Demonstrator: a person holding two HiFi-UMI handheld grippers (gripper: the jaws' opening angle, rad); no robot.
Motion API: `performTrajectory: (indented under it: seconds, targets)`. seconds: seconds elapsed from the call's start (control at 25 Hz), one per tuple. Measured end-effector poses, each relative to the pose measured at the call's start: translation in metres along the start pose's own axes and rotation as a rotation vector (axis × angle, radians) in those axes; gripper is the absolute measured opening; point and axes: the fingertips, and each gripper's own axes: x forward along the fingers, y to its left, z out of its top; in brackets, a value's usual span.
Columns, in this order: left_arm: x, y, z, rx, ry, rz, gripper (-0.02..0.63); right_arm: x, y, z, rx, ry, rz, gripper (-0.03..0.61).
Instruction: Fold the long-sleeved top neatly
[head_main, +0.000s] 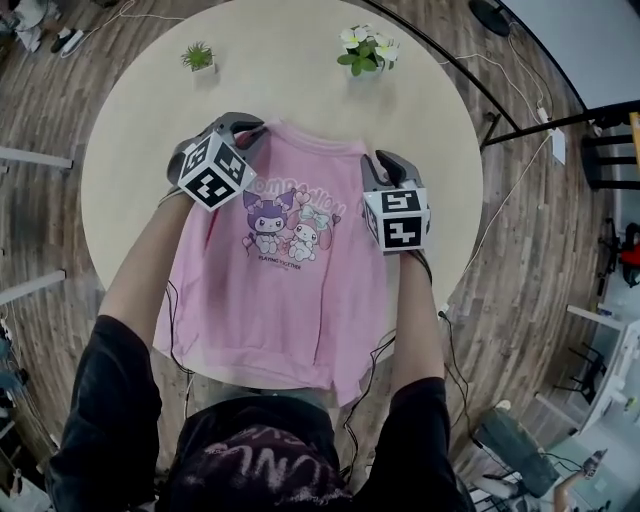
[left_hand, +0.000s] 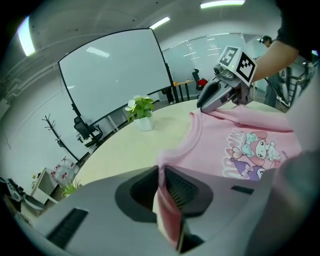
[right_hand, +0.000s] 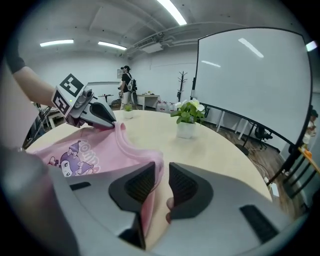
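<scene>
Laying-out step: pink top lies on the round surface; left tool seemingly pinches one shoulder, right tool stands parted around the other. Next: release, then fold.

The head view looks steeply down from overhead onto the round table and takes in the whole pink top. The left gripper view sits low and close behind its own jaws, facing across the table, with the right gripper at upper right. The right gripper view mirrors it, with the left gripper at upper left. All three views share the top's collar and the flower pot.
</scene>
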Motion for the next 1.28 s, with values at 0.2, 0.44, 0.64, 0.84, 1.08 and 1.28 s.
performTrajectory:
  seconds: [0.2,0.44,0.64,0.84,1.08,1.28]
  targets:
    - [-0.004,0.004,0.001,-0.057,-0.020,0.003,0.101,-0.002,0.000,0.000,0.018,-0.004,-0.003,0.103]
    - [-0.018,0.010,0.005,-0.055,-0.038,0.022,0.104,-0.009,0.003,0.005,0.043,-0.018,-0.012,0.104]
    - [-0.038,0.016,0.010,-0.067,-0.051,0.053,0.103,-0.024,0.000,0.015,0.064,-0.049,-0.037,0.092]
    - [-0.063,0.010,0.020,-0.063,-0.066,0.071,0.101,-0.050,0.003,0.021,0.087,-0.077,-0.062,0.050]
    - [-0.102,-0.003,0.028,-0.094,-0.101,0.097,0.046,-0.094,0.011,0.023,0.118,-0.122,-0.101,0.015]
    - [-0.139,-0.012,0.032,-0.131,-0.147,0.128,0.012,-0.134,0.018,0.023,0.138,-0.148,-0.141,0.006]
